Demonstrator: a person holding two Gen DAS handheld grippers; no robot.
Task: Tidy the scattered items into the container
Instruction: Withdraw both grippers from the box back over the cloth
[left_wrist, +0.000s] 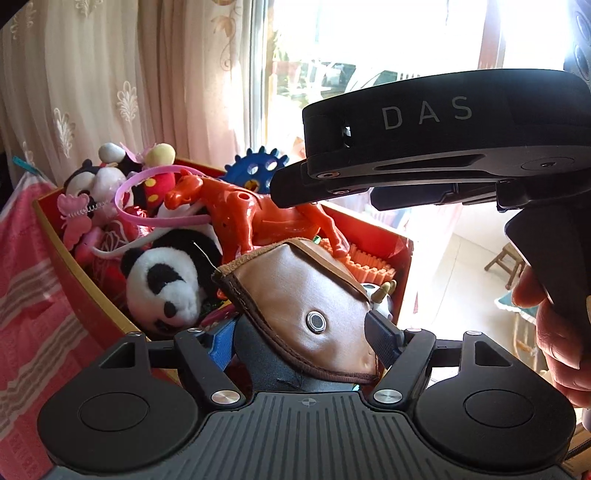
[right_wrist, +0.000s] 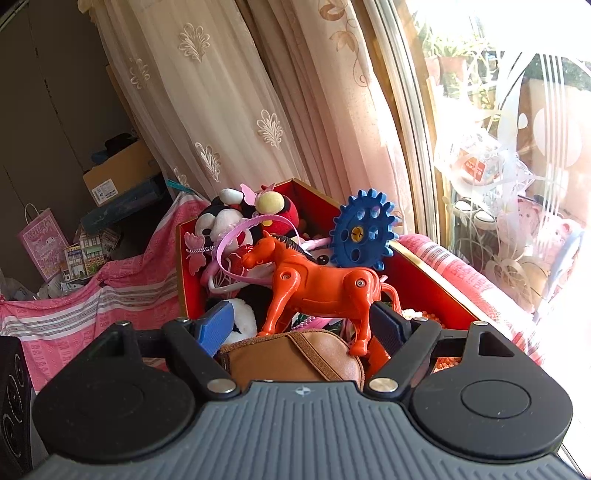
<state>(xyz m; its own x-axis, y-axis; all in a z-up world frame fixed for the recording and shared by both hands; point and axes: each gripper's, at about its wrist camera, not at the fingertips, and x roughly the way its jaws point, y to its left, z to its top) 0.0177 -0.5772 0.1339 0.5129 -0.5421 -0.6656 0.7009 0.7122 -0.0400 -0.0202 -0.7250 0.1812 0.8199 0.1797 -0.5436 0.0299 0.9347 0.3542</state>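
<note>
The left gripper (left_wrist: 299, 332) is low and close, with its two fingers spread wide. A brown leather pouch (left_wrist: 306, 291) with a round metal snap sits between them. Its right edge is right against the right finger (left_wrist: 382, 330), but whether the fingers squeeze it is too hard to tell. The right gripper (right_wrist: 303, 325) also has its fingers spread wide, and they pinch nothing. The back legs of the orange toy horse (right_wrist: 317, 284) are between them, and the same pouch lies just under them. The horse stands on top of the pile in the red box (right_wrist: 424, 284). Next to it is a panda plush (left_wrist: 162, 284), lying in the box. A pink headband (left_wrist: 147, 199) curls behind the horse's head. Farther back are a black and white plush (left_wrist: 96, 177) and a blue gear wheel (right_wrist: 364, 232) leaning on the box's far side. The box rests on a pink striped cloth (right_wrist: 92, 299). Behind it hang pale curtains (right_wrist: 221, 110) and a bright window (right_wrist: 517, 129).
</note>
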